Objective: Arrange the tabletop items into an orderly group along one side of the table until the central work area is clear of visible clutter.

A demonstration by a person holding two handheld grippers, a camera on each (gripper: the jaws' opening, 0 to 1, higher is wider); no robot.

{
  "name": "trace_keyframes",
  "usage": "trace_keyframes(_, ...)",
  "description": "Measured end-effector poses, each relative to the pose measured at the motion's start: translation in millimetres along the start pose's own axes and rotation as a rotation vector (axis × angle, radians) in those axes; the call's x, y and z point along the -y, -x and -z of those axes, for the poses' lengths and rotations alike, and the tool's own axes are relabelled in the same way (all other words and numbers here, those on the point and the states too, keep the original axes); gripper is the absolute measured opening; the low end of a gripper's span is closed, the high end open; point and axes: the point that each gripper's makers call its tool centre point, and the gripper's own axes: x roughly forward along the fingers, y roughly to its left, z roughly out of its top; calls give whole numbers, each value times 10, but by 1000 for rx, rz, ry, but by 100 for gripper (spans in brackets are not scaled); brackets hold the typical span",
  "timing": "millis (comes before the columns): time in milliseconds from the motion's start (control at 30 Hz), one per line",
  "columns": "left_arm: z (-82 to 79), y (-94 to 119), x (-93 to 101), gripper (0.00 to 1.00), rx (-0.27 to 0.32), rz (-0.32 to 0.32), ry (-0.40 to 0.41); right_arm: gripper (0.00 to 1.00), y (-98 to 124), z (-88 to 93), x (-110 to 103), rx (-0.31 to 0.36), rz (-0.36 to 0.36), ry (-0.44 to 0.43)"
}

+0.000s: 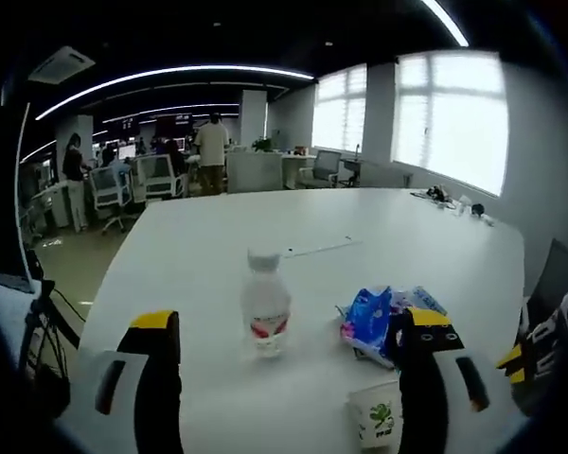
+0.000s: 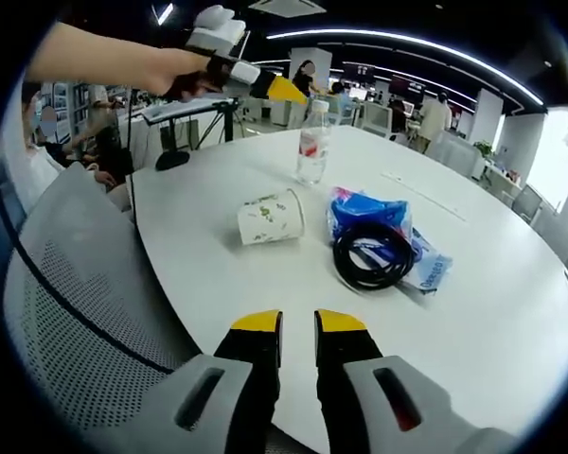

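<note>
The water bottle stands upright on the white surface, and the rest is placed from it. In the left gripper view, the left claw hangs with its two yellow-tipped jaws spread wide, gripping nothing, and the bottle shows in the gap between them, a little beyond the tips. To the right of the bottle lies a crumpled blue snack packet, partly hidden behind the right-hand jaw; nearer the camera than the bottle, a paper cup with a green print lies by that same jaw.

In the right gripper view the right claw has its jaws close together with only a narrow slot between them, empty, poised above the surface's near edge. The bottle stands far across the surface. On the near side of it the cup lies tipped on its side, mouth toward the packet, and a black cable coil rests on top of the packet. The other gripper, held by a person's hand, reaches in just left of the bottle. A grey mesh chair sits at the surface's edge, well apart from the bottle
</note>
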Motion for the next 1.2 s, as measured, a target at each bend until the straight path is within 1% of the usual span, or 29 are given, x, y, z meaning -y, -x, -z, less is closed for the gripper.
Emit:
trace_keyframes(67, 16, 96, -17, 100, 5, -13, -27, 11, 1, -3, 2, 2, -1, 0)
trace_keyframes(167, 46, 253, 68, 100, 18, -21, -41, 13, 7, -10, -4, 7, -6, -3)
trace_keyframes(367, 209, 548, 146, 100, 38, -41, -47, 13, 9, 0, -34, 3, -19, 1)
trace_keyframes(400, 265, 608, 162, 100, 43, -56, -58, 13, 9, 7, -46, 0, -22, 5)
trace_keyframes(467, 346, 706, 214, 100, 54, -64, -75, 13, 7, 14, -59, -4, -27, 8)
trace_keyframes(533, 408, 779, 241, 100, 52, -74, -83, 13, 7, 21, -59, -7, -29, 6)
trace_keyframes(633, 484, 906, 311, 100, 61, -85, -58, 13, 5, 27, -51, -8, -29, -5)
trace_keyframes(767, 563, 998, 452, 100, 69, -72, -50, 13, 4, 30, -45, -9, -29, -12)
trace_keyframes(833, 627, 1031, 529, 100, 56, -69, -44, 13, 4, 33, -44, -9, -29, -16)
trace_keyframes(867, 691, 1043, 558, 100, 32, -72, -29, 13, 3, 37, -42, -11, -29, -16)
trace_keyframes(900, 724, 1055, 579, 100, 22, -73, -22, 13, 0, 41, -41, -13, -29, -17)
trace_keyframes(1033, 837, 1108, 638, 100, 22, -94, -6, 13, -4, 53, -44, -19, -34, -25)
trace_keyframes(1133, 932, 1107, 653, 100, 6, -95, -24, 13, -11, 70, -52, -26, -37, -24)
trace_keyframes(1200, 928, 1097, 675, 100, 11, -85, -62, 13, -14, 81, -54, -33, -39, -27)
